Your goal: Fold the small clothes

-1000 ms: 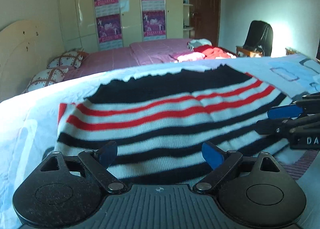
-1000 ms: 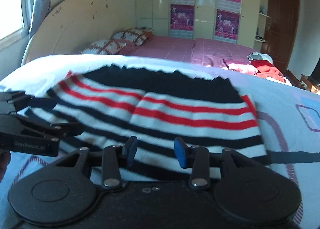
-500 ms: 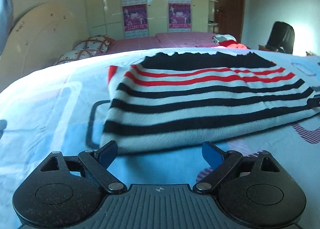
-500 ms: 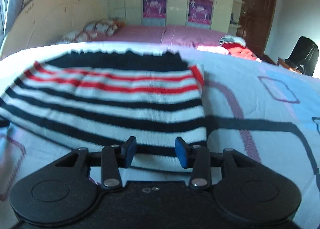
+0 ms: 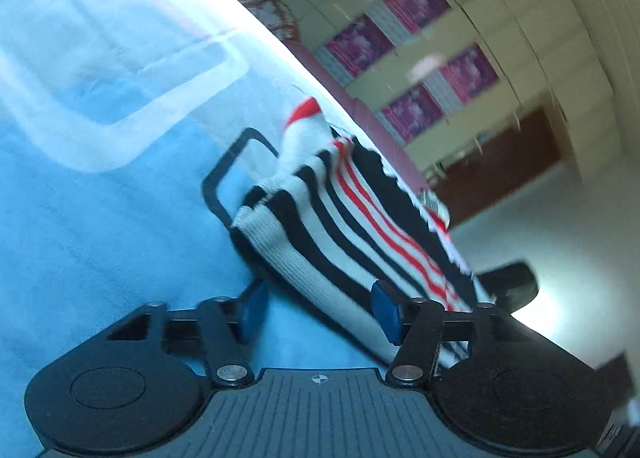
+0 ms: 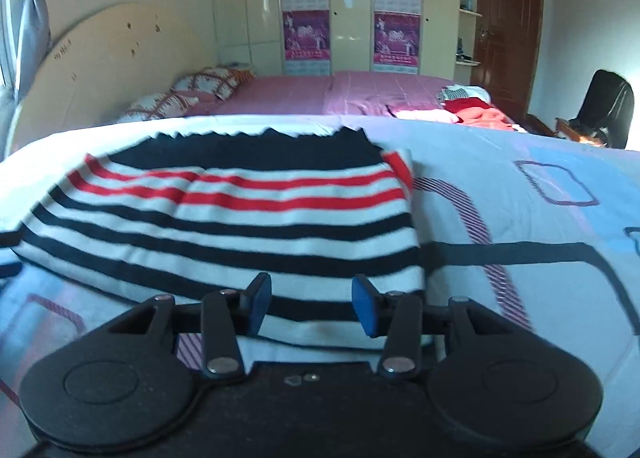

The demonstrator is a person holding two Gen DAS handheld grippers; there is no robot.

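A folded knit garment [image 6: 240, 218] with black, white and red stripes lies flat on the light blue bedspread [image 6: 540, 226]. My right gripper [image 6: 311, 308] is open and empty, just in front of the garment's near edge toward its right corner. In the left wrist view the camera is rolled steeply and the picture is blurred. The same garment [image 5: 352, 226] runs diagonally there. My left gripper [image 5: 318, 312] is open and empty at the garment's near edge, close to its left corner.
The bedspread [image 5: 100, 198] carries dark and pale rounded-rectangle patterns. Beyond it is a second bed with a pink sheet [image 6: 320, 94], patterned pillows [image 6: 208, 82] and a pile of red and white clothes [image 6: 476, 108]. A dark chair [image 6: 604, 106] stands at the far right.
The left gripper has rolled sharply and moved in toward the garment's left near corner. The right gripper has shifted a little closer to the garment's near edge. Both stay open.
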